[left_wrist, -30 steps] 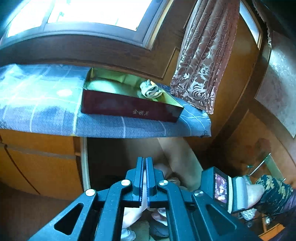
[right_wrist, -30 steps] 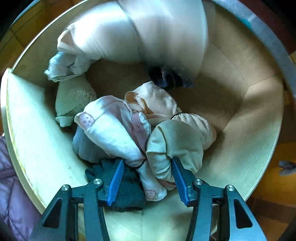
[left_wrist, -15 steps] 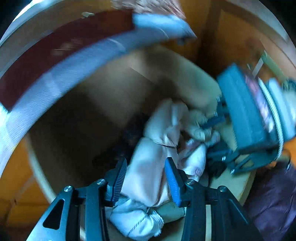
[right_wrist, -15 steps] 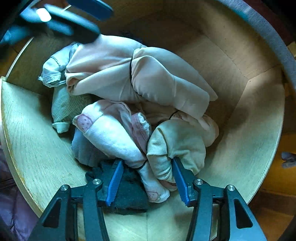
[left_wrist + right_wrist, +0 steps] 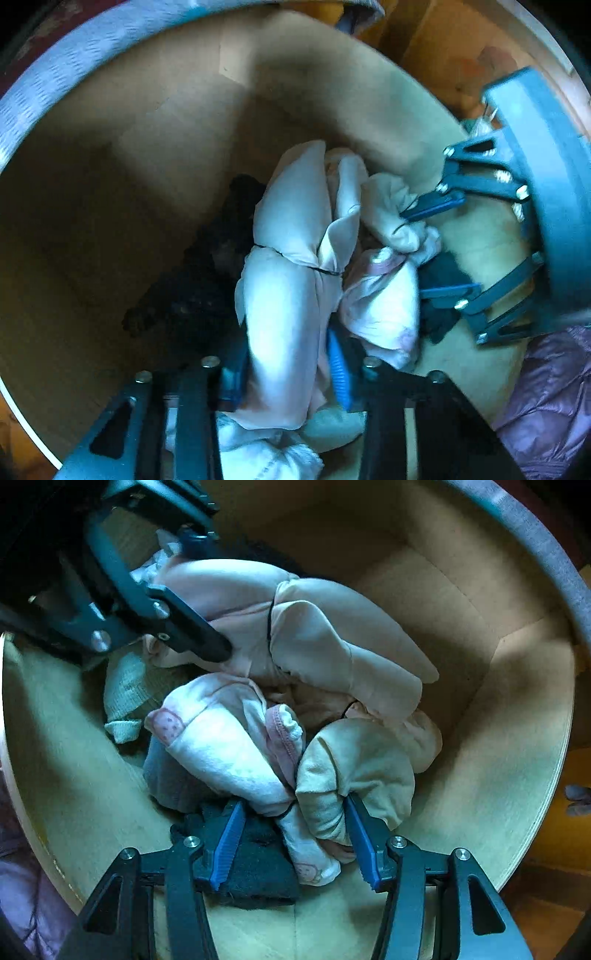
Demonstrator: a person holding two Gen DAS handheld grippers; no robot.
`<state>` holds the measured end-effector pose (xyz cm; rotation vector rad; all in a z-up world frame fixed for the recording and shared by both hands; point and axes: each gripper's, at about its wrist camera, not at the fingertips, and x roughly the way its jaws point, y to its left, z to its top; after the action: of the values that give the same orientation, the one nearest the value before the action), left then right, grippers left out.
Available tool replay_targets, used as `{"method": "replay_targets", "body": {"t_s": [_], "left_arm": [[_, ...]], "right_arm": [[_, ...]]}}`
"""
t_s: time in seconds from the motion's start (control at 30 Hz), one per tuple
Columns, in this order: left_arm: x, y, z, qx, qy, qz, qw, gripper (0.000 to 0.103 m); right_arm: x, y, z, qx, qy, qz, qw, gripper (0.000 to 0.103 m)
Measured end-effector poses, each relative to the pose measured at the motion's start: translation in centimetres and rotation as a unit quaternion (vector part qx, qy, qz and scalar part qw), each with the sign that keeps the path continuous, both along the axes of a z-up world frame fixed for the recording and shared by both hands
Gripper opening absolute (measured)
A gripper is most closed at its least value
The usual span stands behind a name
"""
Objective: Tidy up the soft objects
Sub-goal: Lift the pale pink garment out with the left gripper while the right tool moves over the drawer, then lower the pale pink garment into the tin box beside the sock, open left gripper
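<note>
A pile of soft clothes lies in a wooden drawer (image 5: 509, 709). My left gripper (image 5: 286, 373) is open with its jaws on either side of a long pale pink padded garment (image 5: 288, 295), which also shows in the right wrist view (image 5: 332, 638). My right gripper (image 5: 295, 838) is open, its blue pads around a white-and-pink baby garment (image 5: 229, 746) and the edge of a cream mitten (image 5: 354, 775). A dark cloth (image 5: 255, 864) lies under the right gripper. The right gripper also shows in the left wrist view (image 5: 432, 251), and the left gripper in the right wrist view (image 5: 192, 587).
A grey sock (image 5: 170, 779) and a ribbed greenish sock (image 5: 129, 690) lie at the left of the pile. A black cloth (image 5: 207, 266) lies left of the pink garment. The drawer walls (image 5: 155, 140) rise around the pile. A purple quilted fabric (image 5: 546, 398) is at the right.
My left gripper swung down from facing the box on the bench into the drawer, opened, and moved its jaws around the pink garment. My right gripper stayed open over the pile.
</note>
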<state>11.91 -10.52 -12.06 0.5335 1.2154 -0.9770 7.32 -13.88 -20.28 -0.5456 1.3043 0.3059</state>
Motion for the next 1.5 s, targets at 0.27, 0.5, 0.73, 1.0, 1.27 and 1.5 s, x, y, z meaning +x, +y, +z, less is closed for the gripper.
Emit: {"method": "replay_targets", "body": {"t_s": [0.27,0.5,0.73,1.0,1.27,1.5], "left_arm": [[-1.0,5.6,1.7,-0.122,0.030,0.135,0.9828,0.029],[-2.3,9.7,6.7,-0.224,-0.011,0.221,0.9489,0.029],[-2.4,12.6,13.1,-0.278,-0.077,0.299,0.9095,0.030],[-0.5,13.2,16.7,-0.294,-0.091,0.377,0.8737,0.030],[4.3,10.6,21.5,-0.301,-0.116,0.395,0.8601,0.030],[12.0,8.1,22.9,-0.249,-0.135,0.413,0.8655,0.031]], "right_arm": [[0.5,0.3,0.0,0.001,-0.002,-0.016,1.000,0.057],[0.4,0.4,-0.3,0.001,-0.009,-0.022,1.000,0.057],[0.0,0.2,-0.4,0.001,-0.017,-0.030,0.999,0.057],[-0.1,0.1,-0.5,0.000,-0.019,-0.041,0.999,0.057],[0.0,0.3,-0.5,-0.001,-0.018,-0.045,0.999,0.057],[0.0,0.2,-0.7,0.001,-0.016,-0.044,0.999,0.057]]}}
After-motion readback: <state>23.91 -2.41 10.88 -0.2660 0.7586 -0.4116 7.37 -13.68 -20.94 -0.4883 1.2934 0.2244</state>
